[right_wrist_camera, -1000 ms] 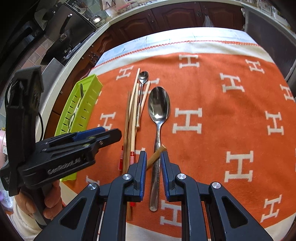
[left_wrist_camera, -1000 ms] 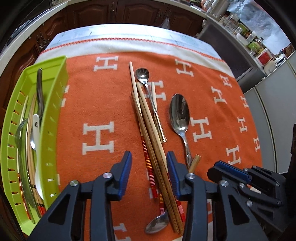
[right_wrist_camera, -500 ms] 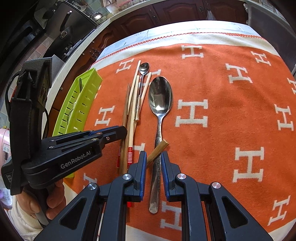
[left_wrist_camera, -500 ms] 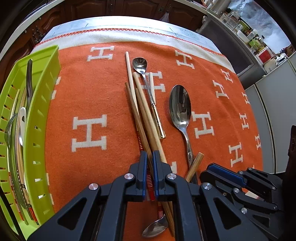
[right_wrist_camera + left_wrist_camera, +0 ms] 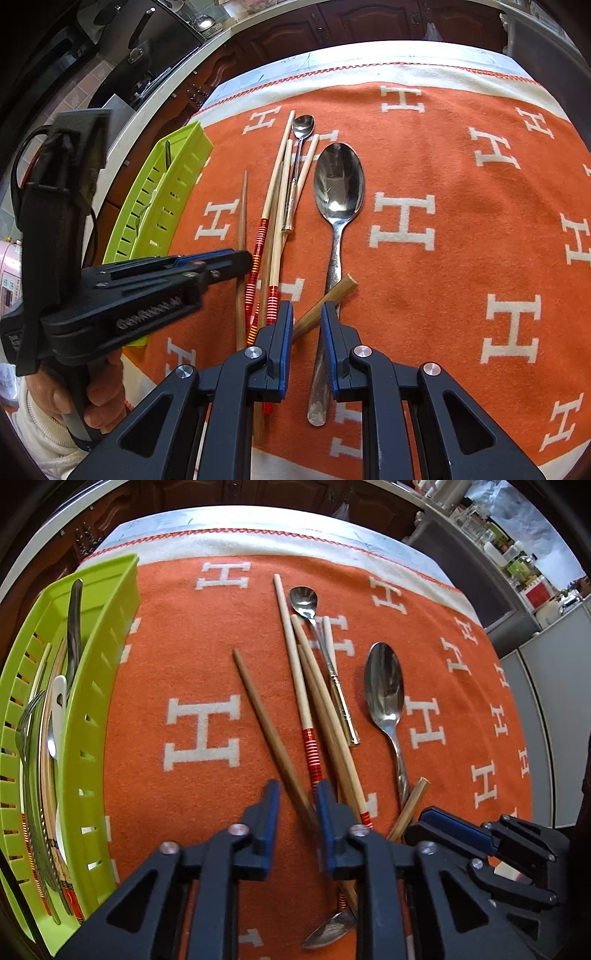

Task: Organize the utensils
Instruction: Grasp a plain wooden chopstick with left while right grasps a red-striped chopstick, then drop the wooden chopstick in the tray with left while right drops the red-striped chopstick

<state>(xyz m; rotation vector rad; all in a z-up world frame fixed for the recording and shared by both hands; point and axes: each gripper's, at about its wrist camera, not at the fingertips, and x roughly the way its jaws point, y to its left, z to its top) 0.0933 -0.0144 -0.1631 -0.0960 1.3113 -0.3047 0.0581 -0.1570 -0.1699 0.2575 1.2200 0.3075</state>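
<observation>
My left gripper (image 5: 295,805), jaws just reopening, straddles one brown chopstick (image 5: 266,720); my right gripper (image 5: 306,325) clamps another chopstick (image 5: 325,301). Two spoons (image 5: 384,686) and crossed chopsticks crowd it; green tray (image 5: 96,686) sits left.

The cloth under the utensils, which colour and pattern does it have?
The cloth is orange with white H letters; right wrist view shows it best.

Chopsticks (image 5: 306,686) and two spoons (image 5: 384,686) lie loose on the orange cloth (image 5: 184,635); the green tray (image 5: 92,686) holds cutlery.
</observation>
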